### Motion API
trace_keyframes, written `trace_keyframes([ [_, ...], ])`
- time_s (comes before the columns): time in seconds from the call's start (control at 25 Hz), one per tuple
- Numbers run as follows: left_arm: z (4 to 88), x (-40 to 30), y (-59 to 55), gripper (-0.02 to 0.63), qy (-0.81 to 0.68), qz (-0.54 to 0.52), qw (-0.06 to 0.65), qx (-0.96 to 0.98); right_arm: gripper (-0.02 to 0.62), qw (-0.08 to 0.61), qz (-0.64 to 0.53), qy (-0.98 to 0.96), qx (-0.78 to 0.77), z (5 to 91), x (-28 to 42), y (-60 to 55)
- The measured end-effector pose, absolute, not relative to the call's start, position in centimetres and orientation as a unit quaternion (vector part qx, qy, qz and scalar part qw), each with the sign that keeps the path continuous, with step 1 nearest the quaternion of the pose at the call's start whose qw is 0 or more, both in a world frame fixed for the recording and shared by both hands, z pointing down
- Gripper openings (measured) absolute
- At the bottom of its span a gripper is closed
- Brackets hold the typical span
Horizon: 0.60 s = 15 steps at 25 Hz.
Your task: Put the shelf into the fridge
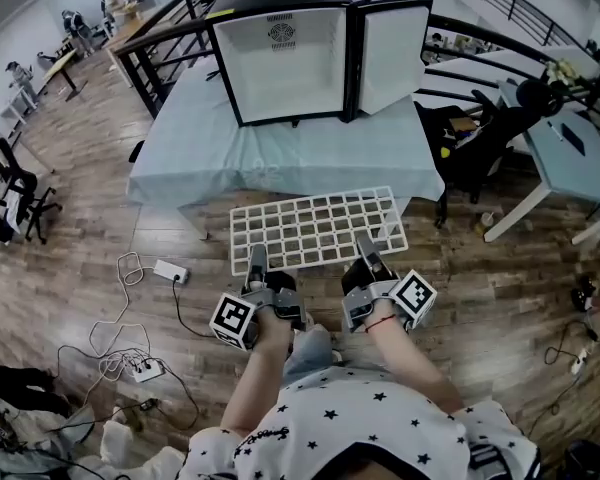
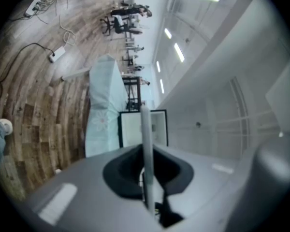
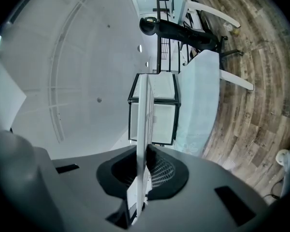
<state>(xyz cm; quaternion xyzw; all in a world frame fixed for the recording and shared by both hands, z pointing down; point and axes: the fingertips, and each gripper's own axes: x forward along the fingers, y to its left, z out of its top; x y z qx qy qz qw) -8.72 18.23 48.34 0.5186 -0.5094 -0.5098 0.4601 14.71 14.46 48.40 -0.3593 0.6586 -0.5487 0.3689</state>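
Between us and the worktop [image 1: 280, 173], the shelf [image 1: 315, 230] hangs in the air. The left gripper [image 1: 257, 261] and right gripper [image 1: 365, 254] each have their jaws clamped on its near edge. We should hold both sides level, raise it to the open fridge [image 1: 280, 63], then push it in square.

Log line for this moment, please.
left gripper: shut on shelf | right gripper: shut on shelf | fridge: door open, on table | shelf: not yet inside

Cloth-covered bench [image 1: 280, 158] far centre. Power strip [image 1: 170, 270] with cables on wood floor [image 1: 70, 288], left. Black chair [image 1: 15, 193] far left. Pale desk [image 1: 570, 163] right.
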Motion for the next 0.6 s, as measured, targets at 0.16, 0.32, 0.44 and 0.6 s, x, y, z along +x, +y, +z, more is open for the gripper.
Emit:
trace_keyframes([
  [0.16, 48.2, -8.7, 17.9, 0.028, -0.511, -0.512, 0.454, 0.520, 0.037, 0.369, -0.553, 0.656, -0.357, 48.5, 14.7, 14.1],
  [0.32, 48.7, -8.9, 17.7, 0.028, -0.508, -0.517, 0.452, 0.519, 0.037, 0.367, -0.548, 0.663, -0.355, 48.6, 14.6, 13.9],
  [0.44, 49.1, -9.0, 16.6, 0.028, -0.506, -0.521, 0.452, 0.519, 0.037, 0.363, -0.545, 0.667, -0.356, 48.8, 14.5, 12.8],
  [0.6, 49.1, -8.8, 13.6, 0.028, -0.506, -0.522, 0.455, 0.515, 0.037, 0.362, -0.545, 0.668, -0.354, 48.6, 14.6, 9.7],
])
